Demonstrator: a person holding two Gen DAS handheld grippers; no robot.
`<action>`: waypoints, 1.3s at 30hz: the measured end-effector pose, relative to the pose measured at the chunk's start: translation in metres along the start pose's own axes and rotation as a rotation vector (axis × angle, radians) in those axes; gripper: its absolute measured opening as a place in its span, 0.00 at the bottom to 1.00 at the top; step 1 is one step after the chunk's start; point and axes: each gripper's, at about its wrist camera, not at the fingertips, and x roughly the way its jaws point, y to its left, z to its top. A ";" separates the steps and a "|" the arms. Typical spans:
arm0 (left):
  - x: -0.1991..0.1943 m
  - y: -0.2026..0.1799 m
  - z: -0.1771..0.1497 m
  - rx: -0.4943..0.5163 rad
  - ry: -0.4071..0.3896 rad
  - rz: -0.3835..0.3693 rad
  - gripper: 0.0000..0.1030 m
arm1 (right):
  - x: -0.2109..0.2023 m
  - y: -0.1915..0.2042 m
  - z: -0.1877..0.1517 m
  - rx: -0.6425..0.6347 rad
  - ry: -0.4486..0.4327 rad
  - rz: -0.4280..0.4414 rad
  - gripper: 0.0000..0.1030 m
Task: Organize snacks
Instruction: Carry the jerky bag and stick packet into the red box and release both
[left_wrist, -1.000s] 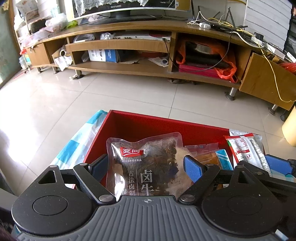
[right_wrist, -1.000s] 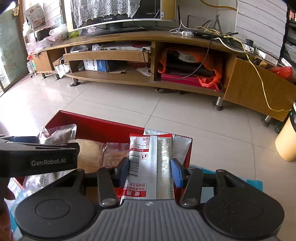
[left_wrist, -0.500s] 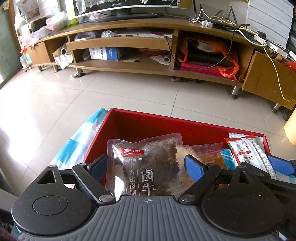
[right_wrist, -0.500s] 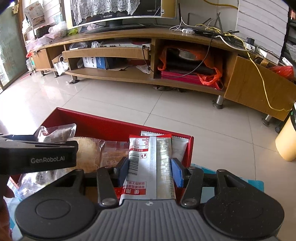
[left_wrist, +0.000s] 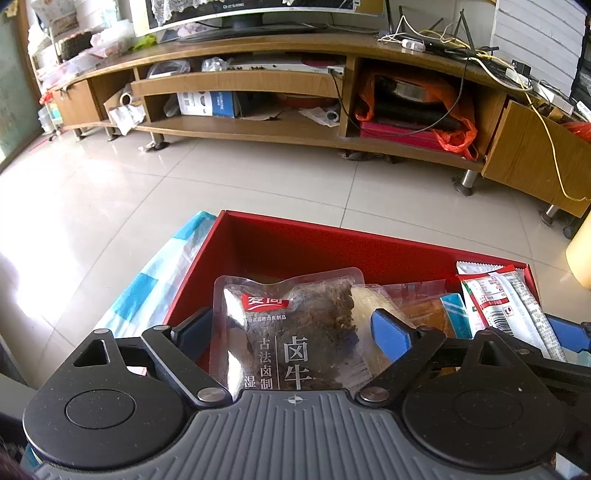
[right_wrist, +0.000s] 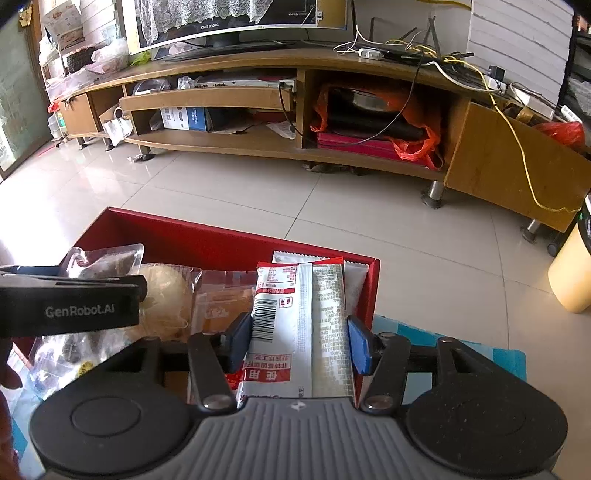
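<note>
A red box (left_wrist: 295, 240) (right_wrist: 192, 240) sits low in front of me with several snack packets inside. My left gripper (left_wrist: 291, 332) is over the box's left half, shut on a clear packet of dark braised beef (left_wrist: 295, 325). My right gripper (right_wrist: 299, 339) is over the box's right end, shut on a white and red snack packet (right_wrist: 299, 317), also seen in the left wrist view (left_wrist: 506, 310). Between them lie a clear packet with a pale round bun (right_wrist: 166, 295) and an orange packet (right_wrist: 221, 306). The left gripper's finger (right_wrist: 70, 306) shows in the right wrist view.
A blue and white cloth (left_wrist: 147, 295) lies under the box. Pale floor tiles (left_wrist: 258, 184) stretch to a long wooden TV cabinet (left_wrist: 295, 74) with cluttered shelves and cables. A yellowish bin (right_wrist: 572, 273) stands at the right.
Both grippers have tilted or lowered slightly toward the box, still holding their packets. The box shows a little more fully in both views.
</note>
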 end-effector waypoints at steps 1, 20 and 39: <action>-0.001 -0.001 0.000 0.003 -0.002 0.000 0.91 | 0.000 -0.001 0.000 0.000 0.001 0.000 0.53; -0.014 -0.005 -0.001 -0.006 -0.023 -0.028 0.92 | -0.012 -0.003 0.000 0.021 -0.022 -0.002 0.62; -0.021 0.001 -0.001 -0.025 -0.024 -0.038 0.93 | -0.013 -0.011 -0.001 0.051 -0.005 0.000 0.66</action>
